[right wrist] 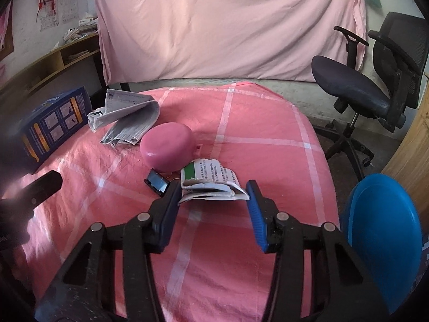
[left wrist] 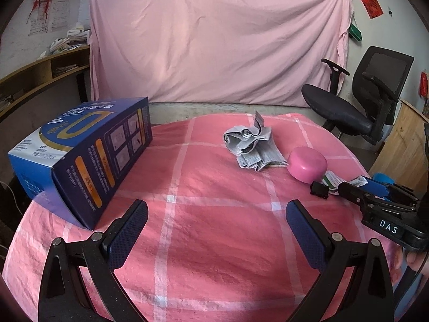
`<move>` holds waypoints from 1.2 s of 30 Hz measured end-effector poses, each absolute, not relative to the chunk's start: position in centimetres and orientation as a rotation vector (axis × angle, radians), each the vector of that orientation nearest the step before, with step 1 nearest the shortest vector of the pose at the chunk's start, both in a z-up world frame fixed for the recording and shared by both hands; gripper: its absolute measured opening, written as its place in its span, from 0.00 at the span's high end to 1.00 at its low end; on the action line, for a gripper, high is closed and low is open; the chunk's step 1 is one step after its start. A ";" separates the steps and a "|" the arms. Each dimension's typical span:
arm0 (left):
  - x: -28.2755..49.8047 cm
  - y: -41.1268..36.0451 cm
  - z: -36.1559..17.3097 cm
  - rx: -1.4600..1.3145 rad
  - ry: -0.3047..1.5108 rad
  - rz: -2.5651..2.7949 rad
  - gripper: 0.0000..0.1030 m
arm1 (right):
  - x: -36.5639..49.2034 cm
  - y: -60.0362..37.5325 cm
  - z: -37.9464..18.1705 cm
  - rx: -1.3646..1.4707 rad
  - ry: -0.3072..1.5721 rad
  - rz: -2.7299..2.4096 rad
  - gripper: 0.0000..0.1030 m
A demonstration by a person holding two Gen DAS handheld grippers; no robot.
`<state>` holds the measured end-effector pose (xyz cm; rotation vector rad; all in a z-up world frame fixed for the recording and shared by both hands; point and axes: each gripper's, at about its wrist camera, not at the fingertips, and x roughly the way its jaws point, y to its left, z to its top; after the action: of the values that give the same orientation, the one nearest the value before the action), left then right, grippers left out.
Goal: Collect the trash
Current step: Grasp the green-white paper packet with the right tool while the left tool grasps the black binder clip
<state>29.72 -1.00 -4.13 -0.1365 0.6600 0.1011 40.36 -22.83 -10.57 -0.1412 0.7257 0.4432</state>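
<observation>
A torn white and green paper box (right wrist: 211, 181) lies on the pink checked tablecloth (right wrist: 241, 255), between the fingertips of my right gripper (right wrist: 213, 191); the jaws are open around it, touching or nearly touching its sides. The same box shows in the left wrist view (left wrist: 335, 181) at the tip of the right gripper (left wrist: 359, 191). A crumpled grey newspaper (left wrist: 250, 145) (right wrist: 126, 118) lies further back. My left gripper (left wrist: 215, 212) is open and empty above bare cloth.
A pink round lid-like object (left wrist: 307, 166) (right wrist: 167, 147) and a small black part (right wrist: 156, 182) lie just behind the torn box. A blue carton (left wrist: 80, 158) (right wrist: 51, 126) lies at the left. A blue bin (right wrist: 383, 238) stands right of the table, an office chair (right wrist: 375, 86) behind.
</observation>
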 end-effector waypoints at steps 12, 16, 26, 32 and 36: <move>31.6 -3.1 -4.5 -0.109 0.713 -0.004 0.08 | 39.7 -26.4 -10.0 -0.064 0.722 0.395 0.40; 33.2 -4.7 -4.5 -0.088 0.739 -0.071 0.22 | 39.8 -27.6 -10.0 -0.034 0.730 0.378 0.41; 36.5 -7.6 -5.1 -0.065 0.804 -0.185 0.45 | 39.9 -29.3 -10.3 0.028 0.761 0.384 0.41; 37.5 -8.7 -5.2 -0.040 0.821 -0.218 0.61 | 40.0 -29.3 -10.4 0.035 0.772 0.388 0.41; 37.9 -9.6 -5.3 -0.018 0.831 -0.225 0.80 | 40.1 -29.3 -10.6 0.035 0.782 0.388 0.41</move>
<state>37.94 -9.56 -5.30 -0.0176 0.8307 -0.2252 40.08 -29.26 -10.57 0.0346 0.7824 0.3879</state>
